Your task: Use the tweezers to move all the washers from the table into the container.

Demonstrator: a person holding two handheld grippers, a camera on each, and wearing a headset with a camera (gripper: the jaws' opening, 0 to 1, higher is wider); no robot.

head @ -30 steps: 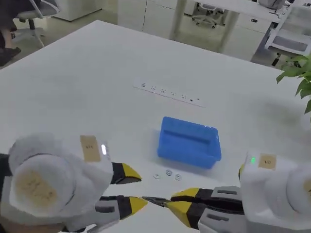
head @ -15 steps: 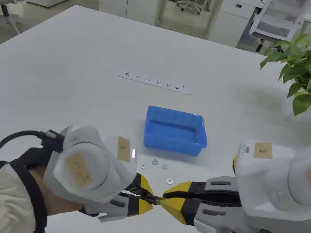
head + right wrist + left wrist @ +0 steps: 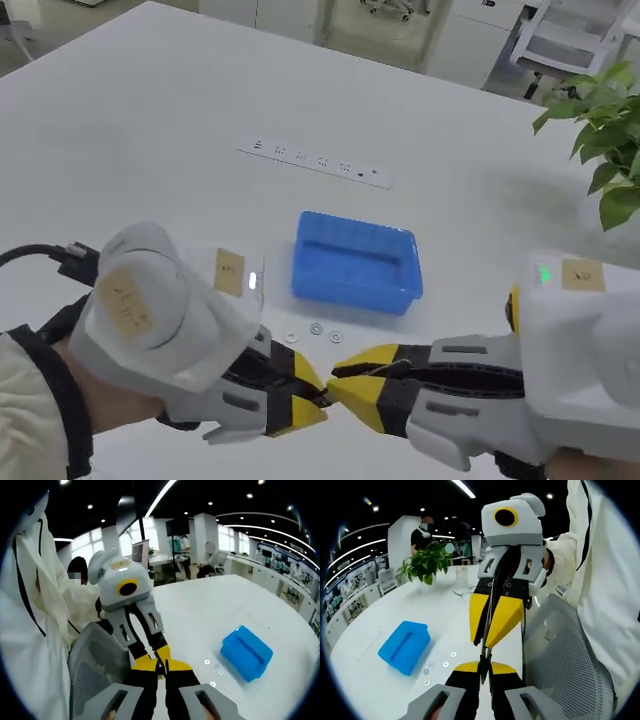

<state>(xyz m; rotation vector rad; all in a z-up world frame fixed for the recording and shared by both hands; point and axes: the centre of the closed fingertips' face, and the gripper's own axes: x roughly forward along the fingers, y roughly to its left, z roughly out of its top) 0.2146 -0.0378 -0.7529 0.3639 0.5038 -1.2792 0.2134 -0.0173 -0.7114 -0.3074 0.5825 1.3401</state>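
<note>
right hand-held gripper [image 3: 161, 671] clamps tweezers [image 3: 160, 665] | left hand-held gripper [image 3: 155, 658] opposite | washers [image 3: 207, 661] beside container [image 3: 246, 652]

Tabletop [image 3: 150, 120] is smooth matt white. Container [image 3: 355, 262] is blue plastic with a slight sheen, washers [image 3: 316, 328] are shiny bare metal, and the tweezers [image 3: 483, 660] look like thin dark metal. Left claw [image 3: 312, 398] and right claw [image 3: 340, 385] have matt yellow tips and smooth pale plastic shells.

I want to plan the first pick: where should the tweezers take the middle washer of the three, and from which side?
Probably its rim: one tip through the hole, one outside, because the middle washer lies flat on the table. Come from above, on the near side, as the blue container stands behind it.
</note>
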